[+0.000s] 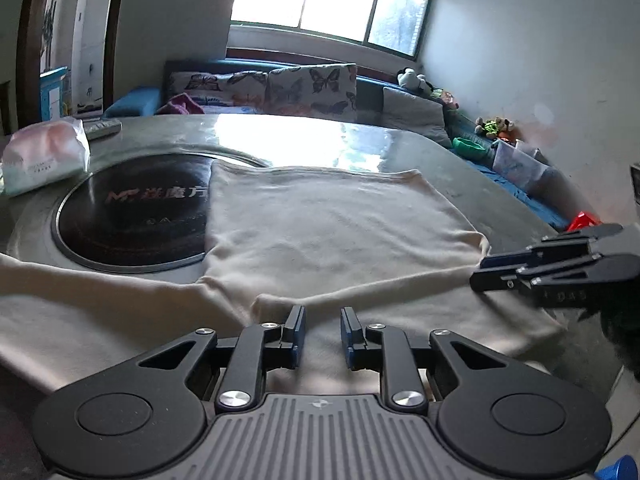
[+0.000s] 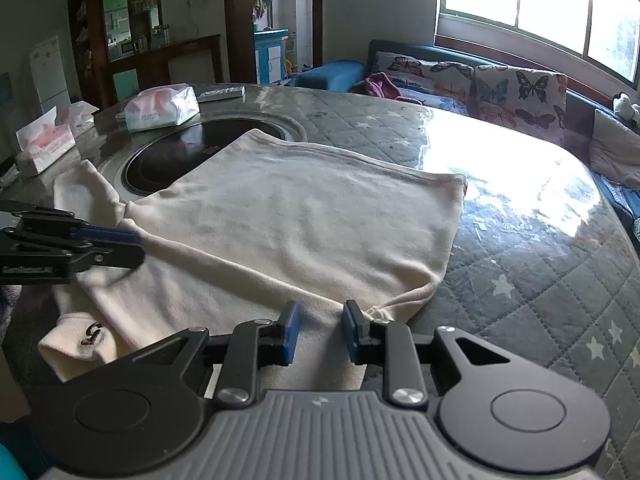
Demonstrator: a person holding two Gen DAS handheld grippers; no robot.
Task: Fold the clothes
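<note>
Lying under both fingers (image 1: 294, 330) | cream garment (image 2: 296, 216) | spread flat

The garment (image 2: 288, 220) is lying spread on the bench (image 2: 540, 248), with its far left corner overlapping the round inset plate (image 2: 176, 156) set in the bench top. A tissue pack (image 2: 162, 108) is sitting behind the plate, and a second pack (image 2: 44, 146) is sitting further left. The left hand-held gripper (image 1: 322, 334) is sitting over the near edge of the garment; the right hand-held gripper (image 2: 321, 332) is positioned at the garment's near right corner. A sofa (image 2: 500, 84) is standing behind the bench, below the window (image 2: 540, 0).
</note>
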